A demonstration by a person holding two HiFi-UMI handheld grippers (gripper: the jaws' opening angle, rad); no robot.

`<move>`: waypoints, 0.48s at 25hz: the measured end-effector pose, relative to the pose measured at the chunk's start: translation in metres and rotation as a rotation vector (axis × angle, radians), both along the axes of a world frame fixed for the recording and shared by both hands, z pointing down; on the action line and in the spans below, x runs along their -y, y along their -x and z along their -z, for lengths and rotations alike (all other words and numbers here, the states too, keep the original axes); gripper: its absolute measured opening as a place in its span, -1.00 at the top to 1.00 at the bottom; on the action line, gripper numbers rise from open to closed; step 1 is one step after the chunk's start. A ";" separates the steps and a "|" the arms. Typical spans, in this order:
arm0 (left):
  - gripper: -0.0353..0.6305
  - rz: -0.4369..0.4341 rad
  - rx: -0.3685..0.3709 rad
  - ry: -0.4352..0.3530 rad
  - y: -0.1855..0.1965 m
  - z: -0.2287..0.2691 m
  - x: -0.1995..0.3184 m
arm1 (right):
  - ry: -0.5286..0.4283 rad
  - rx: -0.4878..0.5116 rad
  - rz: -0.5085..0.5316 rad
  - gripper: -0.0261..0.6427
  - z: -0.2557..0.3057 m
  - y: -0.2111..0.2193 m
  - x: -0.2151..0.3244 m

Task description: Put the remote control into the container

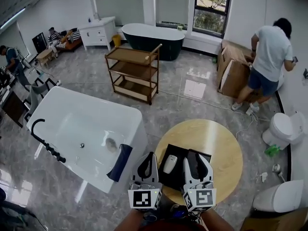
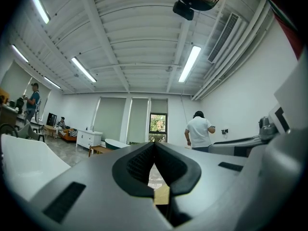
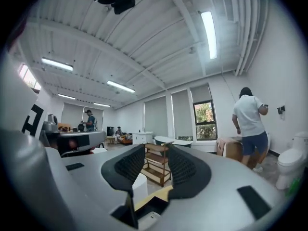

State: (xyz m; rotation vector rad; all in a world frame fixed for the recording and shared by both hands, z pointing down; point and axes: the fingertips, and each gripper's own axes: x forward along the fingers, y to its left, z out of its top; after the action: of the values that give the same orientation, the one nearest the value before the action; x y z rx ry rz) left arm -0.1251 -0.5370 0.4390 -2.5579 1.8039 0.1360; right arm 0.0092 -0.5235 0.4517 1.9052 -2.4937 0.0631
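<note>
Two grippers are held side by side above the near part of a round wooden table (image 1: 226, 148). A black container (image 1: 179, 150) sits on the table, below and between their fingers.

The left gripper (image 1: 152, 154) (image 2: 155, 146) has its fingers (image 2: 137, 165) closed tip to tip. Only a thin wedge of gap is left lower down, and nothing is gripped in it. A strip of floor and the table's pale edge show through that wedge.

The right gripper (image 1: 191, 152) (image 3: 155, 150) has its fingers (image 3: 185, 165) moderately apart and holds nothing. A wooden shelf cart (image 3: 156, 165) (image 1: 134, 73) stands well beyond the gap.

The white remote control (image 1: 170, 163) lies inside the container. It sits just to the right of the left fingers and to the left of the right fingers, touching neither. In the right gripper view, a corner of the remote (image 3: 144, 221) shows low beneath the gap, with the container's dark floor around it.

A white bathtub (image 1: 82, 129) stands well off to the left of the left fingers. A person in a white shirt (image 1: 269, 57) (image 3: 249, 124) (image 2: 198, 131) stands far beyond and to the right of both sets of fingers, beside a cardboard box (image 1: 236, 71).
</note>
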 end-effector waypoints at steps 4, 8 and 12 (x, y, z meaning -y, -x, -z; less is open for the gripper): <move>0.85 -0.017 -0.001 -0.002 -0.011 0.002 -0.002 | -0.070 -0.052 0.022 0.45 0.019 -0.010 -0.011; 0.85 -0.031 0.002 -0.003 -0.019 0.003 -0.004 | -0.117 -0.075 0.024 0.46 0.029 -0.018 -0.018; 0.85 -0.035 -0.001 -0.004 -0.022 0.003 -0.007 | -0.133 -0.072 0.024 0.53 0.036 -0.022 -0.023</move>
State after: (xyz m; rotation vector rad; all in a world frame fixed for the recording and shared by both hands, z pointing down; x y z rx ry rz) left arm -0.1035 -0.5304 0.4360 -2.5882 1.7579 0.1413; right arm 0.0308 -0.5002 0.4160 1.8867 -2.5314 -0.1718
